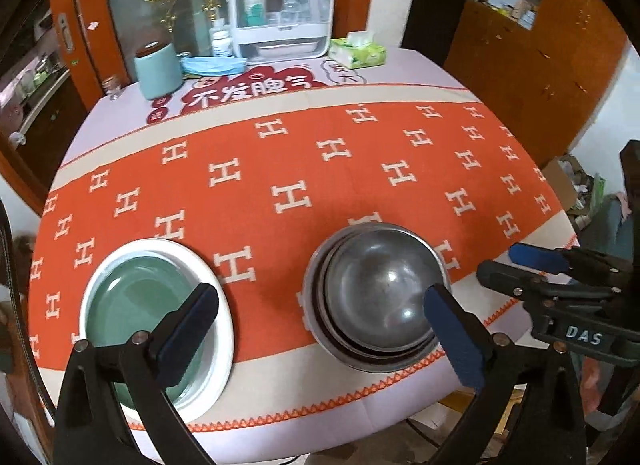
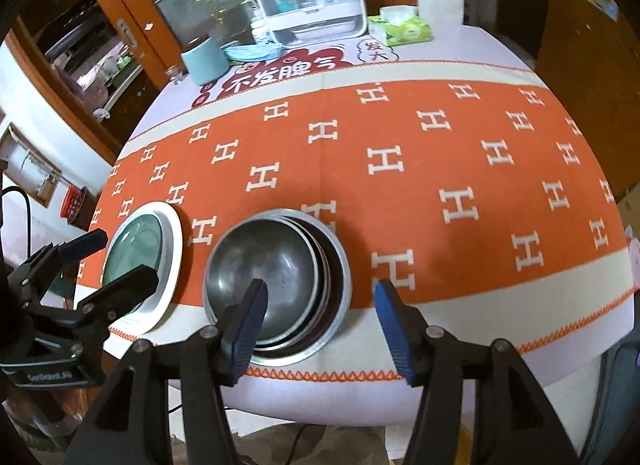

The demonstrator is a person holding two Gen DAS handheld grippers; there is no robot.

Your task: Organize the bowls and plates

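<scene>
A green plate (image 1: 140, 297) lies on a larger white plate (image 1: 222, 301) near the table's front left; both show in the right wrist view, green plate (image 2: 134, 249) on white plate (image 2: 174, 249). Beside them to the right is a stack of nested steel bowls (image 1: 376, 297), also in the right wrist view (image 2: 272, 277). My left gripper (image 1: 320, 329) is open and empty above the front edge, between the plates and the bowls. My right gripper (image 2: 320, 321) is open and empty, just right of the bowls; it shows in the left wrist view (image 1: 516, 261).
The table has an orange H-patterned cloth (image 1: 304, 169). At the back stand a teal canister (image 1: 158, 71), a white storage case (image 1: 280, 9), a tissue pack (image 1: 358, 51), a blue face mask (image 1: 212, 65) and a small glass jar (image 1: 113, 89). Wooden cabinets (image 1: 532, 65) stand at right.
</scene>
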